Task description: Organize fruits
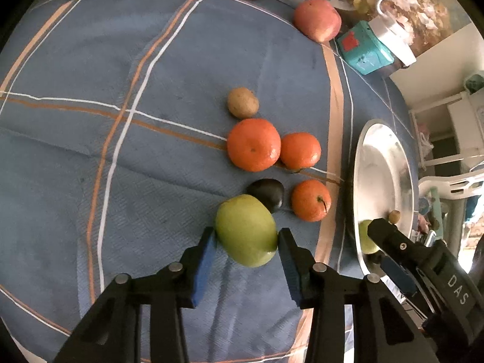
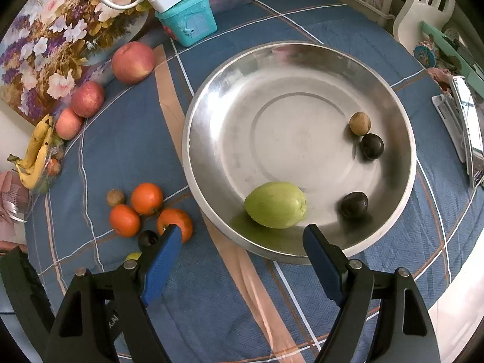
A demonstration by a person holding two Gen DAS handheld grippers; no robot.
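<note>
Covering the table, a blue plaid cloth point(image 1: 151, 181) meets floral backdrop point(image 2: 45, 45).

Steel plate point(image 2: 302, 57): polished, glossy. Tablecloth point(image 1: 90, 181): woven cloth, matt. Mandarins point(image 1: 253, 144): shiny, dimpled peel. Gripper pads point(image 2: 160, 260): matt blue.

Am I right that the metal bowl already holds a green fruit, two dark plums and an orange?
Not quite. The right wrist view shows no orange in the metal bowl: the fourth item is a small brown fruit. The green fruit and the two dark plums are there as you say.
</note>
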